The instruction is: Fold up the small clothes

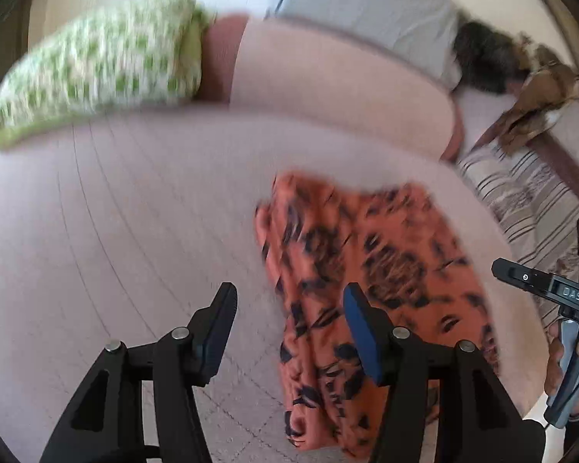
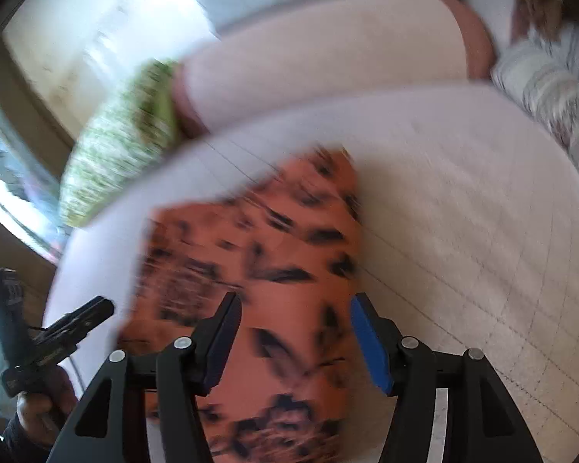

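Left wrist view: my left claw [image 1: 289, 301] stands open and empty above the pale bed cover [image 1: 135, 212]. The orange patterned garment [image 1: 366, 270] lies flat on the cover, its near edge under and beyond the claw's right finger. A green checked pillow [image 1: 96, 77] sits far ahead to the left. The right claw [image 1: 521, 276] enters at the far right edge.

Right wrist view: my right claw [image 2: 295, 308] is open, nothing gripped; the garment [image 2: 258, 239] lies directly beneath and ahead of it.

Risk, as I judge it: both views are smeared, so a hasty closing could pinch the cover along with the cloth, or catch one layer only, skewing the fold.
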A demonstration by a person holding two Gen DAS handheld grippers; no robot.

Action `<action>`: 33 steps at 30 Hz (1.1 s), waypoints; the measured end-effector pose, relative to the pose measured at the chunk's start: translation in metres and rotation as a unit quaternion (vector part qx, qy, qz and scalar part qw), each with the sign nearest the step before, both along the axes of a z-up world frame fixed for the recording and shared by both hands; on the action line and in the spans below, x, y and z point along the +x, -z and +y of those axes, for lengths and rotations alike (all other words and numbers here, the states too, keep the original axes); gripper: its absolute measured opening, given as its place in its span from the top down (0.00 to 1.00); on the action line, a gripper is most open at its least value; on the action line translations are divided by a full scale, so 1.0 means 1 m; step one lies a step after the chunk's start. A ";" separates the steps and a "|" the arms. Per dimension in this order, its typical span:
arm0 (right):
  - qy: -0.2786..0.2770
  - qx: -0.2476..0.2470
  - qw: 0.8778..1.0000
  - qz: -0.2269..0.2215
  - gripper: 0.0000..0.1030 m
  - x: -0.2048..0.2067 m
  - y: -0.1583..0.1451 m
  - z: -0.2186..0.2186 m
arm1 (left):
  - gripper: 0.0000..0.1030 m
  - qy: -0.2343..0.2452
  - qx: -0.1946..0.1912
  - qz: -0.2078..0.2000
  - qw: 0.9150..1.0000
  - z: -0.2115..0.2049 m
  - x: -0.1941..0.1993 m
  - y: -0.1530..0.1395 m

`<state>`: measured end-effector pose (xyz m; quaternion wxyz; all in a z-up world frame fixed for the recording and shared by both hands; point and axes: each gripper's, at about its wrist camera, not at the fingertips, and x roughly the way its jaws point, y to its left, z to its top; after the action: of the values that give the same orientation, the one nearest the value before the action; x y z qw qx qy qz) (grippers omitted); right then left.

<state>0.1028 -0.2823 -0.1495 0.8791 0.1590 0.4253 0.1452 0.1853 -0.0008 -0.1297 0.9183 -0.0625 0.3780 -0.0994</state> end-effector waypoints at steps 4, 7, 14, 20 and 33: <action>-0.052 0.061 0.997 -0.013 0.20 -0.018 -0.010 0.022 | 0.44 0.006 0.044 0.027 0.999 -0.016 0.007 0.019; -0.056 0.032 0.993 0.100 0.18 0.006 0.040 0.046 | 0.43 -0.010 0.056 0.104 0.993 -0.017 0.018 0.047; -0.021 -0.065 0.997 -0.021 0.12 -0.061 -0.038 0.052 | 0.17 -0.057 0.084 -0.020 0.995 -0.012 -0.050 -0.038; 0.011 -0.150 0.988 -0.023 0.00 -0.124 -0.063 0.054 | 0.07 -0.069 0.080 -0.061 0.993 -0.019 -0.098 -0.075; 0.033 -0.203 0.977 -0.053 0.00 -0.181 -0.089 0.052 | 0.07 -0.036 0.089 -0.081 0.992 -0.046 -0.153 -0.102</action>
<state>-0.0780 -0.2304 -0.0602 0.9186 -0.0173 0.3933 0.0350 0.0327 -0.0467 -0.0276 0.9508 0.0145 0.3071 -0.0371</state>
